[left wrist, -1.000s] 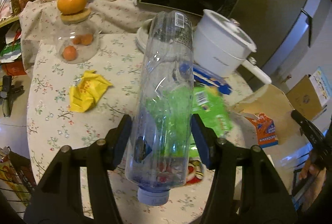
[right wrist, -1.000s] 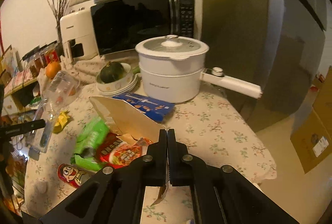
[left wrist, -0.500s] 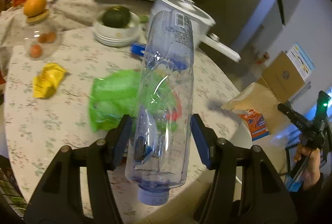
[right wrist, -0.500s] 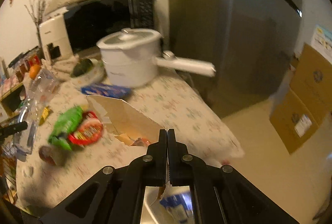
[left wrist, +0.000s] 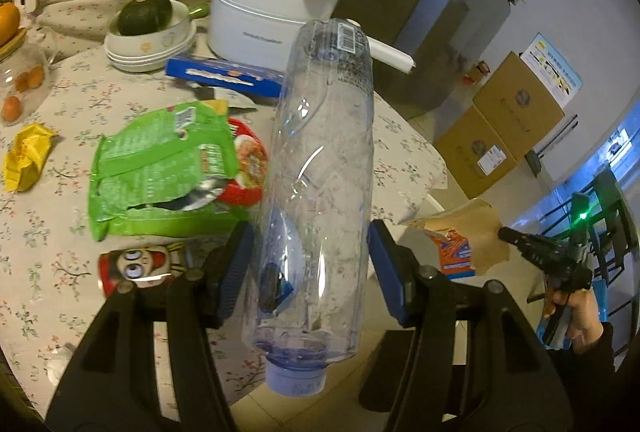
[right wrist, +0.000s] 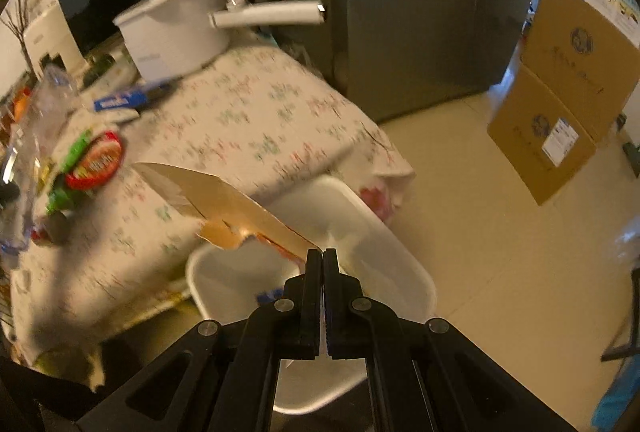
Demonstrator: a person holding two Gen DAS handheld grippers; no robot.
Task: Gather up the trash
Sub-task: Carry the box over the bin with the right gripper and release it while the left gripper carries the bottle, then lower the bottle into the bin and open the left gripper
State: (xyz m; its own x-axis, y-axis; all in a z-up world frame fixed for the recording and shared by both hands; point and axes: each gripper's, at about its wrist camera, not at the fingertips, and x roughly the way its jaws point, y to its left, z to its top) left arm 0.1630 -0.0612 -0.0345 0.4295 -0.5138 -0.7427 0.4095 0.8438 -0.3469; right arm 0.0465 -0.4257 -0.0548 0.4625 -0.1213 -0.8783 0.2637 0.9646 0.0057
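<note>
A clear, crumpled plastic bottle with a pale blue cap (left wrist: 320,200) stood cap-down in the middle of the left wrist view, a barcode label near its upturned base. At the lower right of that view a torn piece of brown cardboard with an orange printed face (left wrist: 460,236) hung beyond the desk edge; in the right wrist view it sat at centre, over a white plastic bin (right wrist: 384,232) on the floor.

On the round desk with a floral cloth (left wrist: 60,104) lay a torn green foil snack bag (left wrist: 160,168), a red round lid (left wrist: 250,172) partly under it, a yellow wrapper (left wrist: 28,158), a blue flat box (left wrist: 224,76) and a white lidded pot with a long handle (left wrist: 272,20). Stacked cardboard boxes (left wrist: 504,128) stood at the right.

The left hand-held gripper (left wrist: 312,268) held the bottle's lower body between its blue pads, jaws at a middling width. The right hand-held gripper (right wrist: 323,264) was pinched tight on the cardboard's edge.
</note>
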